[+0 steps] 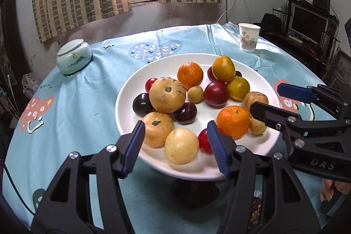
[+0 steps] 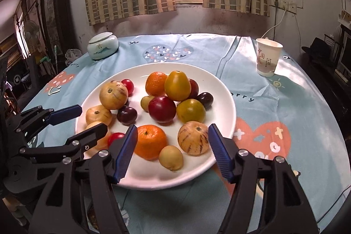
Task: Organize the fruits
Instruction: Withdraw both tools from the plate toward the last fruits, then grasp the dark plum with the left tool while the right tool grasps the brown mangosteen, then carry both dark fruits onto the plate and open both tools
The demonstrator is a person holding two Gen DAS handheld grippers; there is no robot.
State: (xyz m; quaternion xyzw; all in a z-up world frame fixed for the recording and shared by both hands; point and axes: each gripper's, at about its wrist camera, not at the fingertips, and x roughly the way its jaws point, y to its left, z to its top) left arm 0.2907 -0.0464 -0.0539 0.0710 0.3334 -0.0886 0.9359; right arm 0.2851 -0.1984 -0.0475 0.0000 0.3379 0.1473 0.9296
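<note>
- The fruits [image 1: 193, 100] are lying heaped on a white plate [image 1: 122, 106] that is standing on a dark foot on the round bench [image 1: 72, 102], which is wearing a pale blue patterned cloth.
- The left tool [image 1: 175, 146] is hanging over the plate's near rim with its blue pads apart, gripping nothing; a pale yellow fruit [image 1: 181, 145] and a small red one are showing between them.
- The right tool [image 2: 171, 149] is also standing apart and empty, framing an orange [image 2: 150, 141], a small yellow fruit and a striped fruit [image 2: 193, 138].
- A paper cup [image 2: 268, 56] and a lidded ceramic jar [image 2: 102, 45] are sitting well apart from the plate, toward the far edge.
</note>
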